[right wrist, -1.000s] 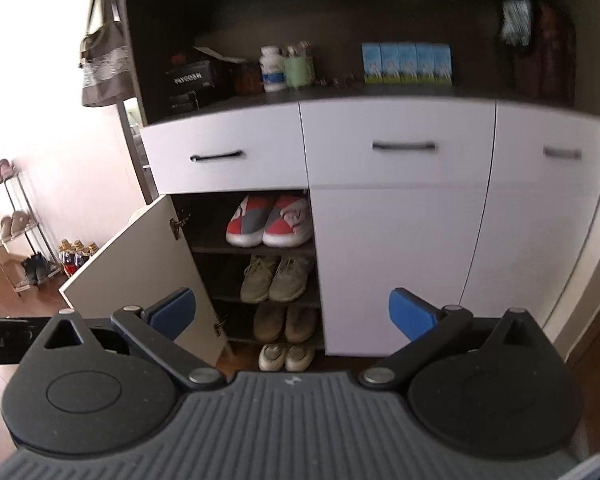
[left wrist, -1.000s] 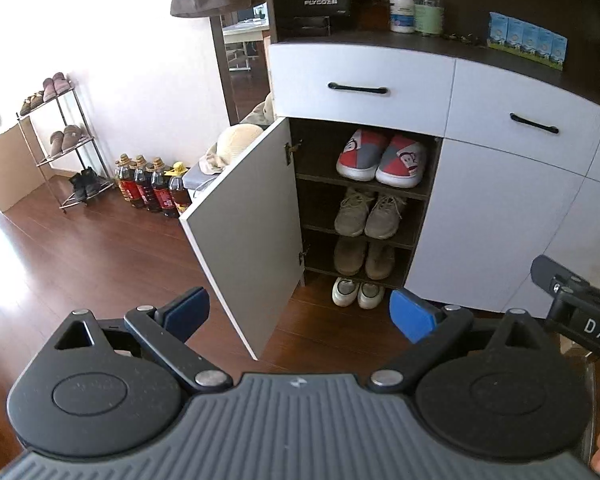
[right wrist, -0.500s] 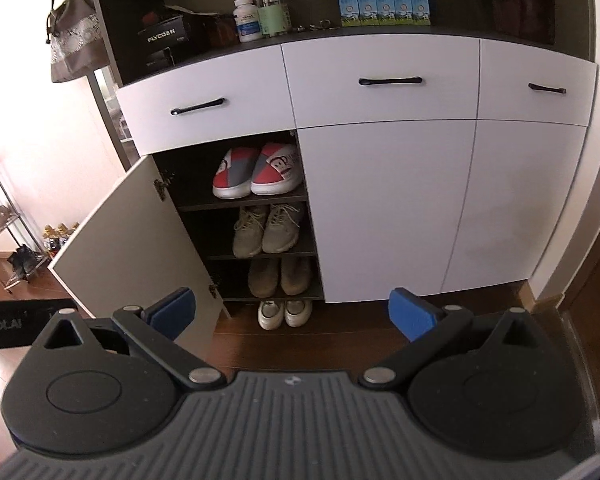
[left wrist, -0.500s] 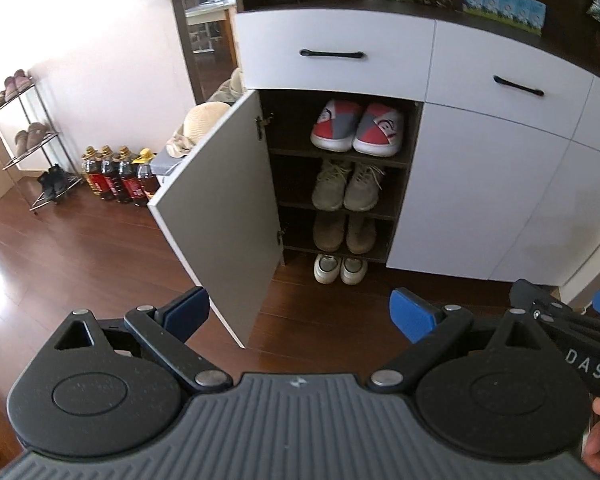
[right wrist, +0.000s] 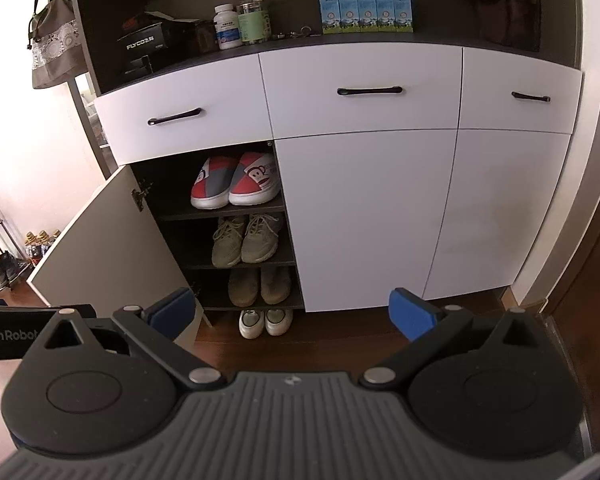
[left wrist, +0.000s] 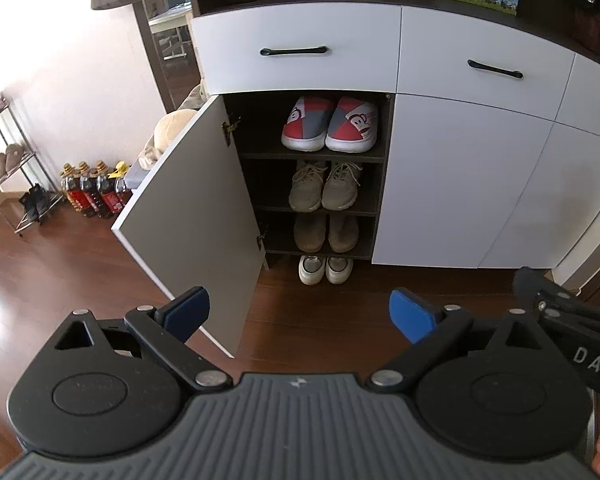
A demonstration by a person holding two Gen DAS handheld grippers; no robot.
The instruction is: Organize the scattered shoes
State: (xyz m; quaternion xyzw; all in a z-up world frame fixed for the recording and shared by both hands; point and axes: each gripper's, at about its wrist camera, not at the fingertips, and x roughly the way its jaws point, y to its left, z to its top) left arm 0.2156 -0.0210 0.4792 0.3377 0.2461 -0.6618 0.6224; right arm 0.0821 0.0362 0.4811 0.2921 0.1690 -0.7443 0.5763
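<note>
A white shoe cabinet [left wrist: 460, 184] [right wrist: 364, 216] stands ahead with its left door [left wrist: 196, 216] [right wrist: 112, 240] swung open. Inside, red-and-grey slippers [left wrist: 330, 124] [right wrist: 236, 180] sit on the top shelf, grey-green sneakers [left wrist: 326, 186] [right wrist: 246, 240] on the middle shelf and brown shoes [left wrist: 326, 232] [right wrist: 260, 286] on the bottom shelf. A white pair [left wrist: 326, 269] [right wrist: 266, 322] stands on the floor under the cabinet. My left gripper [left wrist: 300, 312] and right gripper [right wrist: 292, 314] are both open, empty and held back from the cabinet.
A wire shoe rack [left wrist: 8, 160] and several bottles [left wrist: 94, 192] stand by the left wall. A straw hat [left wrist: 172, 128] lies behind the open door. Boxes and jars [right wrist: 240, 24] sit on the cabinet's open top shelf. The floor is dark wood [left wrist: 60, 264].
Both grippers have tilted and shifted, so the cabinet sits more centred and lower in view. The shoes and door have not moved. Both grippers stay open.
</note>
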